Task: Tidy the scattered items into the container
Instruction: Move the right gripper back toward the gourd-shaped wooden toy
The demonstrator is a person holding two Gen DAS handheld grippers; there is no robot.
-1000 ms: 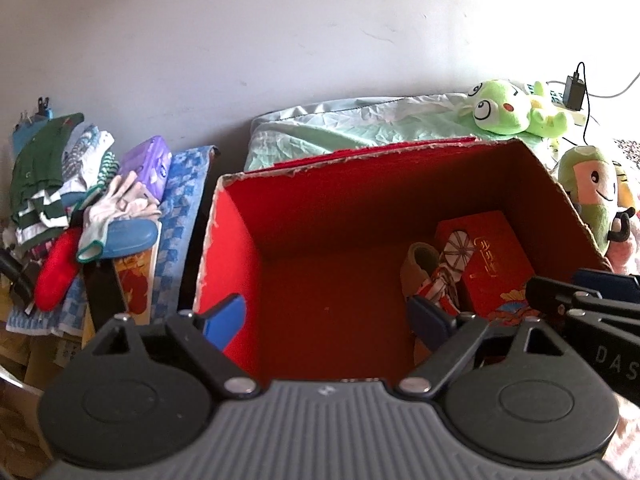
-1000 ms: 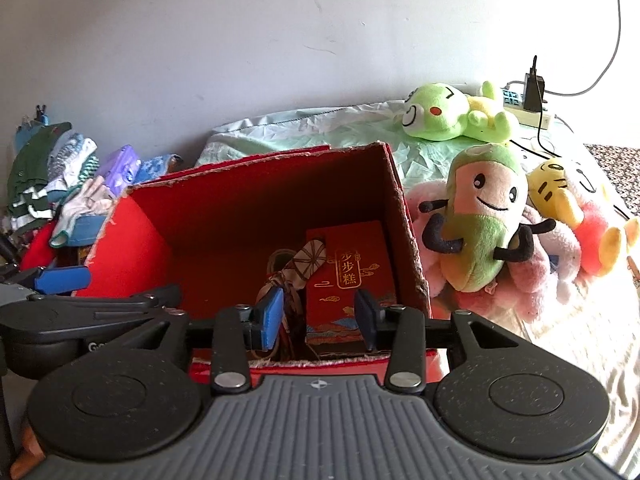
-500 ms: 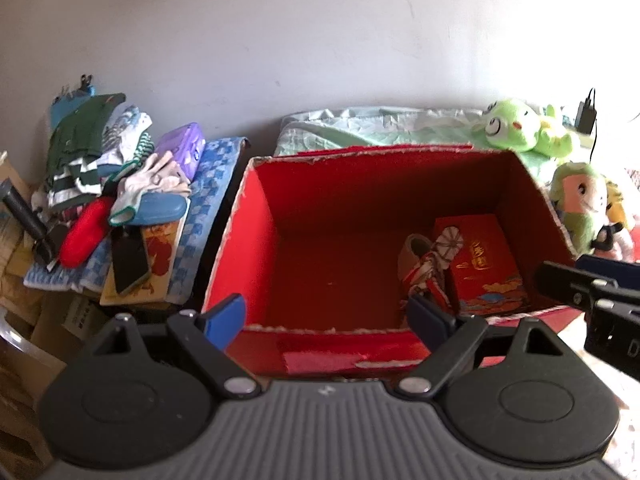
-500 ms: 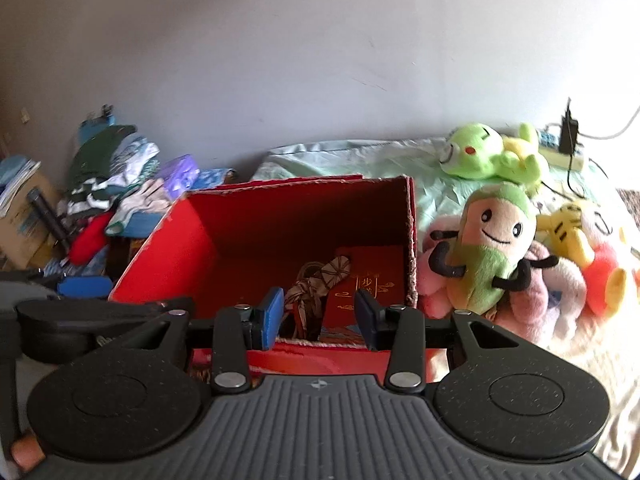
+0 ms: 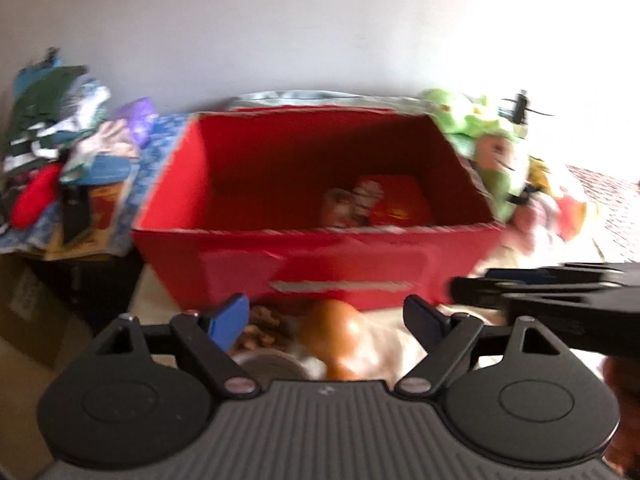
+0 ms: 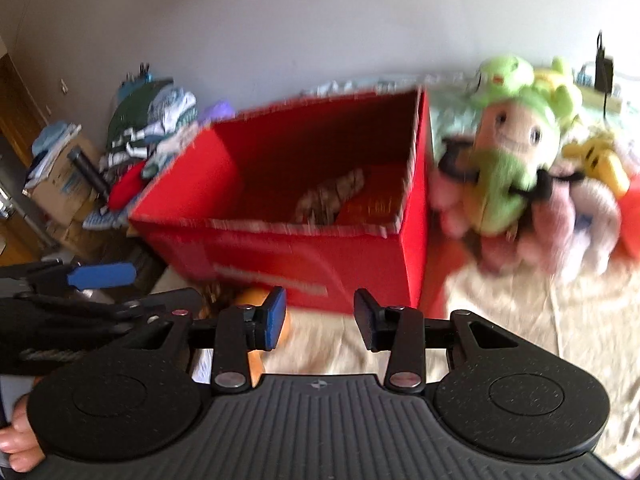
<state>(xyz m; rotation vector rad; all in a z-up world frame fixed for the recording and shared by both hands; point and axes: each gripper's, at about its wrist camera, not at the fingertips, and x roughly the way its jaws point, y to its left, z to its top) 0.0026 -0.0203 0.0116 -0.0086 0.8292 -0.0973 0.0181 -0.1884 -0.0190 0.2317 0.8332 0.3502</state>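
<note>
A red gift packet [image 5: 394, 200] and a patterned bundle [image 6: 334, 196] are already lodged inside the red box [image 5: 320, 264]. An orange item [image 5: 334, 330], blurred, is left just before the box, between the closing but empty left tool [image 5: 326, 318]; plush toys [image 6: 508, 168] beside the box remain; the right tool [image 6: 320, 316] is held half open, empty

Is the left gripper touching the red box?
Apart. The left wrist view shows the left gripper open in front of the red box, bedding visible between them.
</note>
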